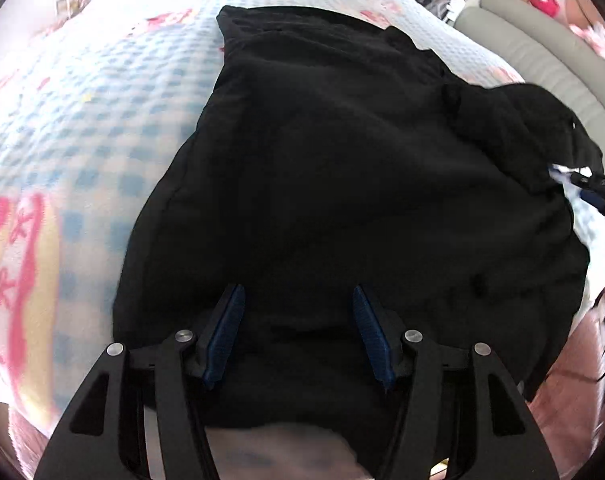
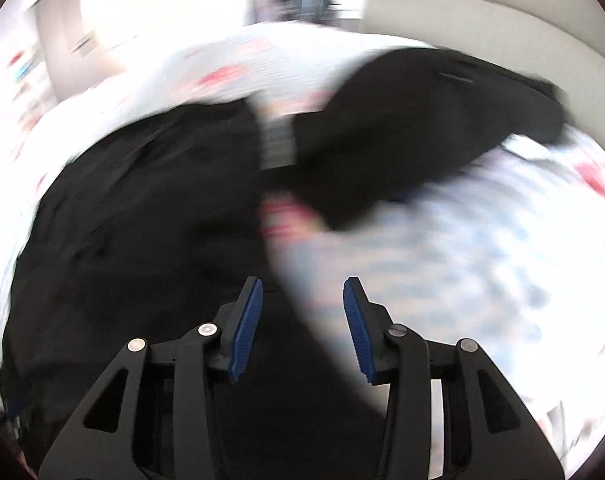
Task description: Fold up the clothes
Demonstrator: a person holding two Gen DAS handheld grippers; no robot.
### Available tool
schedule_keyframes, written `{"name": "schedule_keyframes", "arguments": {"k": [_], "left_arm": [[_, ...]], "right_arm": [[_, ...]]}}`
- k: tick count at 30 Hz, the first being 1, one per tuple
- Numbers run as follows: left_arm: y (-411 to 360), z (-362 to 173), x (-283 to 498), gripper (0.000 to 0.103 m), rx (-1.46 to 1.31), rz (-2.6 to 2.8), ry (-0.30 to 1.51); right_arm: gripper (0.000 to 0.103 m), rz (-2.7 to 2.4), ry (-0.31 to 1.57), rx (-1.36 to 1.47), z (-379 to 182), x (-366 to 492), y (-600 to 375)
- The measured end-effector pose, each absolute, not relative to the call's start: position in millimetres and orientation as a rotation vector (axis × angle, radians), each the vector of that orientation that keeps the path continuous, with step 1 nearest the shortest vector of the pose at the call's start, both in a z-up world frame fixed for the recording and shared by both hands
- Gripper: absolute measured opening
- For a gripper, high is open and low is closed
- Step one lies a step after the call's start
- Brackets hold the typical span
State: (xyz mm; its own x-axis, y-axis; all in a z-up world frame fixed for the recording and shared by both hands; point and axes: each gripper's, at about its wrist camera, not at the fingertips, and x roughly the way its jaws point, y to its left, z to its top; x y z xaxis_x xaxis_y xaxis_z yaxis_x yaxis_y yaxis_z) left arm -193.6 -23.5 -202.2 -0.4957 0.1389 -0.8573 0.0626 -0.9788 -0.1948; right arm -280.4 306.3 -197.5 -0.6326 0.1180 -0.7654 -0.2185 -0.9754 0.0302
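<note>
Left wrist view: a black garment (image 1: pixel 322 168) lies spread, barely folded, on a checked bedspread (image 1: pixel 82 120). The left gripper (image 1: pixel 298 292) hovers above its near edge, fingers wide and empty. The right gripper (image 2: pixel 302 284), blurred, is parted and empty. Most folding seems undone.

The black garment (image 1: pixel 342 168) is a soft, matt cloth that takes almost no shine and lies in loose wrinkles. Under it the bedspread (image 1: pixel 102 120) is a woven cloth with a fine waffle-like texture, printed in pale blue checks and pink shapes. The left gripper (image 1: pixel 298 332) has matt black plastic arms with small shiny metal pins at the joints, and its pads (image 1: pixel 226 332) are blue with a ribbed, rubbery look. The right gripper (image 2: pixel 302 324) is built the same. Beyond the bed, the grey headboard (image 1: pixel 542 40) looks smooth and padded.
</note>
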Motion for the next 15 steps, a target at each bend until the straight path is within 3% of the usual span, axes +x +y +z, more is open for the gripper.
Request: {"name": "schedule_keyframes", "arguments": {"k": [3,4,6,10,12,15], "left_arm": [[-23.7,-200.4,-191.4,0.061,-1.54,2.688,-0.289],[-22.6,-200.5,-190.5,0.065,-1.542,2.696,-0.286],[-6.0,-198.7,-186.0,0.067,-1.554,2.719,-0.279],[-0.1,-189.8,-195.3,0.067,-1.547,2.698,-0.34],[-1.5,-179.3,-201.1,0.067,-1.503,2.661,-0.438],[2.9,-155.1,-218.0,0.067,-1.349,2.532,-0.65]], "right_arm": [[0.046,2.619,0.342,-1.279,-194.3,-269.9,329.8],[0.055,2.689,0.369,-1.309,-191.8,-268.9,322.6],[0.075,2.9,0.246,-1.406,-187.9,-273.0,277.6],[0.084,3.1,-0.17,-1.572,-197.9,-288.7,193.5],[0.085,3.069,-0.362,-1.628,-211.4,-300.5,167.2],[0.072,2.904,-0.476,-1.685,-230.0,-315.1,162.4]]}}
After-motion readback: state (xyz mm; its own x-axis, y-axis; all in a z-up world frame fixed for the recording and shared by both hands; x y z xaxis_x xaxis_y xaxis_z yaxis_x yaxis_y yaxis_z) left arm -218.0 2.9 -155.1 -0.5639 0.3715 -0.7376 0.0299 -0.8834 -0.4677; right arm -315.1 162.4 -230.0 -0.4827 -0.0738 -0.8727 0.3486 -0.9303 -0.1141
